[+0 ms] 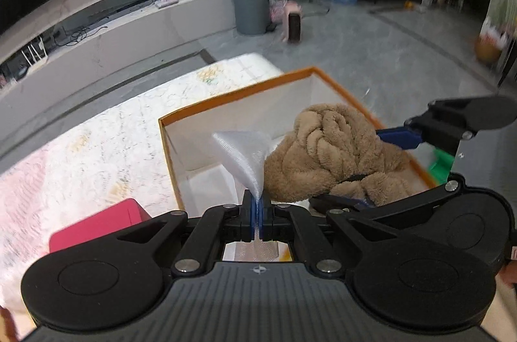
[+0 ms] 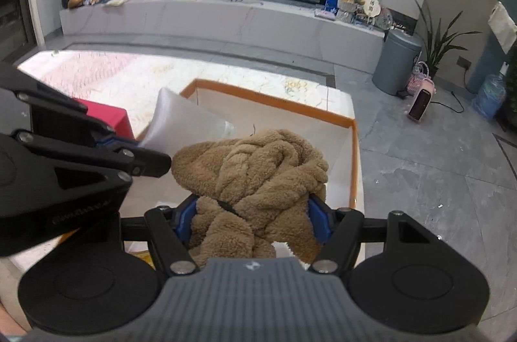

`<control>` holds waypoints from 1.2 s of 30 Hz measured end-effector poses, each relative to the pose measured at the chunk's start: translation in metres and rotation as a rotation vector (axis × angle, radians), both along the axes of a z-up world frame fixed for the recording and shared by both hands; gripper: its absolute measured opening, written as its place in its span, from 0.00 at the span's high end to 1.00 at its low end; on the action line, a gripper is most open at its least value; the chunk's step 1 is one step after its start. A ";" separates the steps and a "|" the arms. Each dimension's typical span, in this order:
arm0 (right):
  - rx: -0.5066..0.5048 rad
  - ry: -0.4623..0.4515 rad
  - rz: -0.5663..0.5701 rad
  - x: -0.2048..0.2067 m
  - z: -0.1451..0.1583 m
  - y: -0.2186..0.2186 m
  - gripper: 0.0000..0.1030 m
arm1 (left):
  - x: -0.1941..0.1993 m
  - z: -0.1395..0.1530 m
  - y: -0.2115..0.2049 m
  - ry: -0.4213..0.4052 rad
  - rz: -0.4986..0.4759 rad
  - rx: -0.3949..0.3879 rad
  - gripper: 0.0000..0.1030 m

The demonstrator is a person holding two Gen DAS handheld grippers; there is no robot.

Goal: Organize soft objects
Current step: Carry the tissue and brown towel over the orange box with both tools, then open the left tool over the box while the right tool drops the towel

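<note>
My left gripper (image 1: 257, 214) is shut on a corner of a white satin cloth (image 1: 247, 156), held over the open white box with an orange rim (image 1: 232, 93). My right gripper (image 2: 252, 221) is shut on a brown fleece bundle (image 2: 258, 167), held over the same box (image 2: 274, 108). The bundle also shows in the left wrist view (image 1: 332, 151), just right of the white cloth. The white cloth shows in the right wrist view (image 2: 181, 122), left of the bundle. The left gripper's body (image 2: 80, 154) fills the left of the right wrist view.
The box stands on a low table with a pale patterned cloth (image 1: 113, 132). A red box (image 1: 97, 225) lies left of it on the table. A green item (image 1: 441, 164) sits right of the box. A grey bin (image 2: 395, 61) and pink heater (image 2: 420, 101) stand on the floor beyond.
</note>
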State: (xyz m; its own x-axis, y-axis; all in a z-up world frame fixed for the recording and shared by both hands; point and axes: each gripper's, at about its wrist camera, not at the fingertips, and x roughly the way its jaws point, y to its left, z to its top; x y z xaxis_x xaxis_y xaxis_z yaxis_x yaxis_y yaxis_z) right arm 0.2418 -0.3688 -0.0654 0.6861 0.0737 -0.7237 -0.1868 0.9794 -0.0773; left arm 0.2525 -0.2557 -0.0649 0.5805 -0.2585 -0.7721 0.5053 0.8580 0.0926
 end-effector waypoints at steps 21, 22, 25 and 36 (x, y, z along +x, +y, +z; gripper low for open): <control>-0.104 0.194 0.079 0.029 -0.052 0.003 0.26 | 0.001 -0.038 -0.023 0.076 -0.100 0.248 0.96; -0.102 0.191 0.086 0.030 -0.052 0.003 0.25 | -0.001 -0.038 -0.023 0.075 -0.105 0.251 0.95; -0.097 0.181 0.088 0.027 -0.050 0.002 0.24 | -0.001 -0.034 -0.021 0.067 -0.111 0.244 0.87; -0.105 0.161 0.074 0.017 -0.032 0.005 0.10 | 0.000 -0.019 -0.009 0.056 -0.099 0.166 0.64</control>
